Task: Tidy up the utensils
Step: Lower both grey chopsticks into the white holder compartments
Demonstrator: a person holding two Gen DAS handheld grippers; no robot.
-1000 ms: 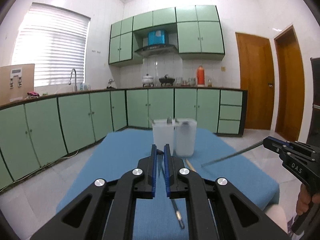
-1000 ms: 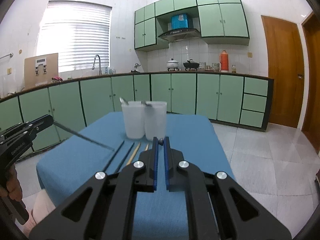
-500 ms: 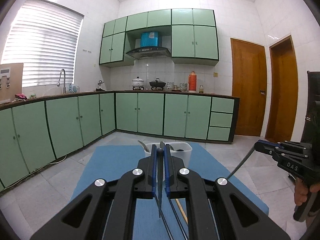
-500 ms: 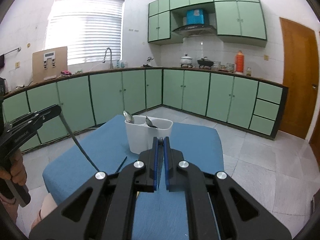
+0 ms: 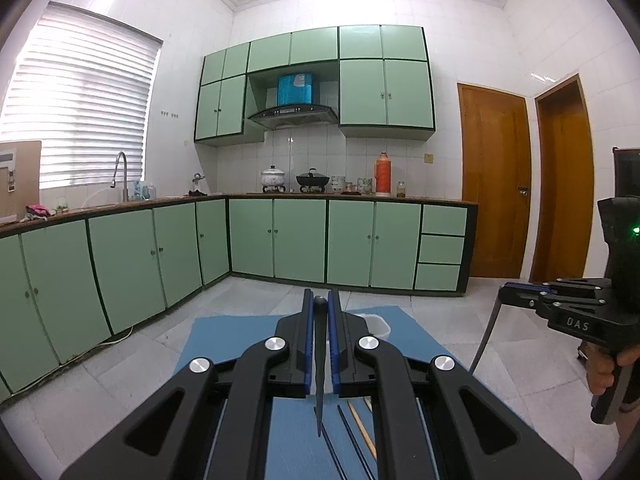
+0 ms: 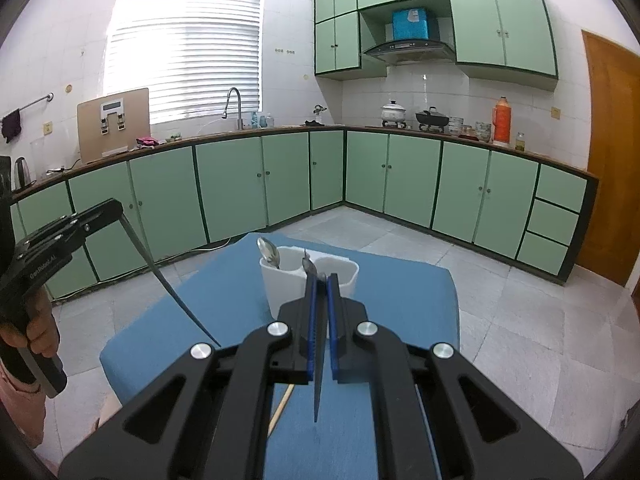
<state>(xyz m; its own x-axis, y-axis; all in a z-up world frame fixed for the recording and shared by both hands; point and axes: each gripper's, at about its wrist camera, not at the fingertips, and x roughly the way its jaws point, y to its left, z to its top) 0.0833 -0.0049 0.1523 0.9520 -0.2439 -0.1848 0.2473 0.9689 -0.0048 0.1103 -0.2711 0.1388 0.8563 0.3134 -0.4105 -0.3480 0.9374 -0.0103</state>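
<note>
- Since each wrist view catches the other tool, we get both sides: our left gripper [image 5: 321, 312] is pinched tight on a dark utensil [image 5: 319, 392] hanging down between its blue pads.
- From the right wrist view, that left gripper [image 6: 116, 210] shows at the left edge, its dark utensil [image 6: 172, 290] slanting down toward the blue cloth [image 6: 224, 312].
- Only the right wrist view gives us a proper look at the white two-compartment holder [image 6: 296, 284] with spoons [image 6: 269, 252] sticking out; the left view shows just a corner of it.
- Our right gripper [image 6: 321, 296] is clamped on another dark utensil [image 6: 318, 368], hanging over the cloth just in front of the holder.
- Loose chopsticks [image 5: 360, 428] on the cloth show best in the left view.
</note>
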